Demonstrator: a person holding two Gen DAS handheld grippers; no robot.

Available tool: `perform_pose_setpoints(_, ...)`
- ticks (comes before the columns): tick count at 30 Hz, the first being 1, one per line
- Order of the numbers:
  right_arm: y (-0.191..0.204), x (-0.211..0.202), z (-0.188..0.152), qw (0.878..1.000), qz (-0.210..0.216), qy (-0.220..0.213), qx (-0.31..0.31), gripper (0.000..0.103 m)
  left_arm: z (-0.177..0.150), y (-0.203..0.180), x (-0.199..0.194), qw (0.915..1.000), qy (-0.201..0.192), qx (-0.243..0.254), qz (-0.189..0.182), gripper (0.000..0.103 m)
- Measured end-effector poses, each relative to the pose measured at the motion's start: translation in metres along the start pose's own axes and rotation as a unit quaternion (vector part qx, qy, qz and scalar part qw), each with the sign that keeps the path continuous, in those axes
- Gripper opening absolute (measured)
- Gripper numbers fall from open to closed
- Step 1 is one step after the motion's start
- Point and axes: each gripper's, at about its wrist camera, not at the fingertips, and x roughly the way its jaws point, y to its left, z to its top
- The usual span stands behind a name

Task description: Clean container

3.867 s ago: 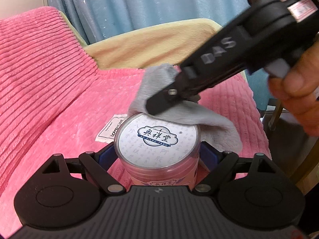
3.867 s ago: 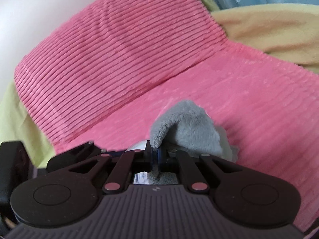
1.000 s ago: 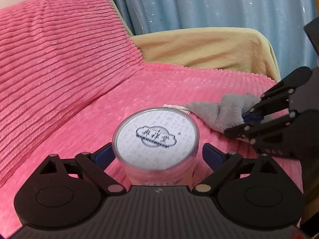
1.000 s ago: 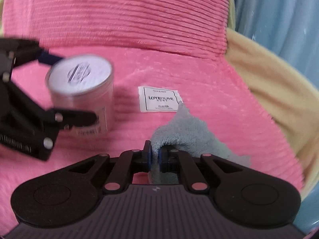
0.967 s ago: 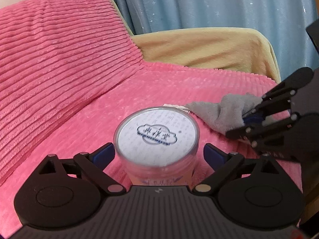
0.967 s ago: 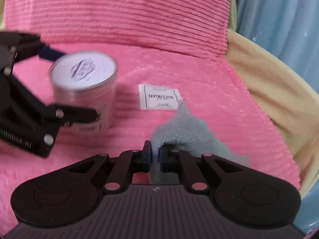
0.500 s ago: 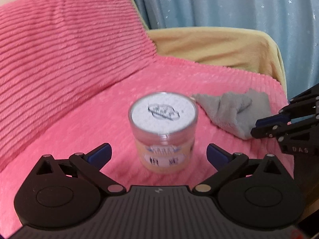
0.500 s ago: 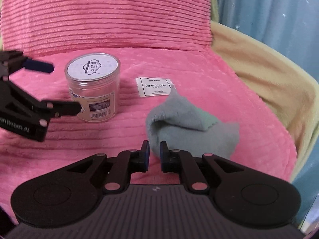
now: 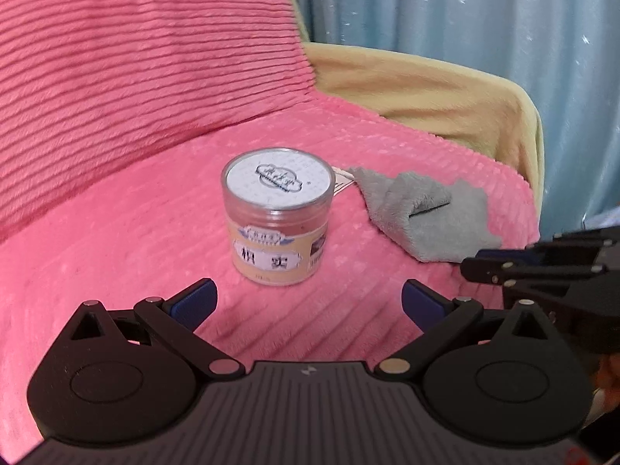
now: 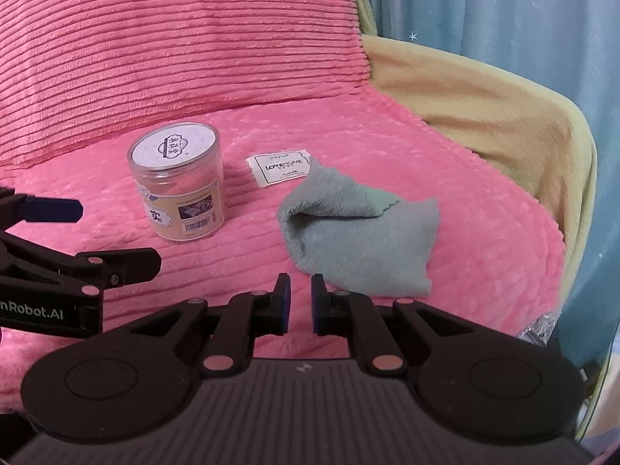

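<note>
A clear round container [image 9: 277, 213] with a white printed lid stands upright on the pink ribbed blanket [image 9: 116, 232]; the right wrist view shows the container [image 10: 178, 182] at centre left. A crumpled grey cloth [image 9: 422, 213] lies loose to its right, and the cloth [image 10: 360, 236] sits just beyond my right fingertips. My left gripper [image 9: 308, 302] is open wide, pulled back from the container with nothing between its fingers. My right gripper [image 10: 297, 302] is open by a narrow gap and empty; the right gripper [image 9: 503, 263] also shows at the right edge of the left wrist view.
A white fabric label [image 10: 281, 166] lies flat between container and cloth. A pink ribbed backrest cushion [image 10: 174, 50] rises behind. A yellow-green padded arm [image 10: 484, 116] borders the seat on the right, with a blue starred curtain [image 10: 503, 7] beyond it.
My left gripper let go of the container and drew back from it. My right gripper released the grey cloth, which now lies loose on the blanket, and also pulled back.
</note>
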Motion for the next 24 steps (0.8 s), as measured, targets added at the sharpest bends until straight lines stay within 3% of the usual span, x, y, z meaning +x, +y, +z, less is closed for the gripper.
perform_pose_setpoints(8,0.006,-0.012,-0.012,0.999,-0.006,-0.004,0.039,0.006,-0.01,-0.004,-0.009,0.9999,0.006,-0.003,0.011,0.102)
perform_pose_setpoints(24,0.0,-0.007,-0.013,0.999,-0.009,0.01,0.052,0.006,-0.019,-0.015,-0.007,0.9997,0.02,0.007,0.009,0.102)
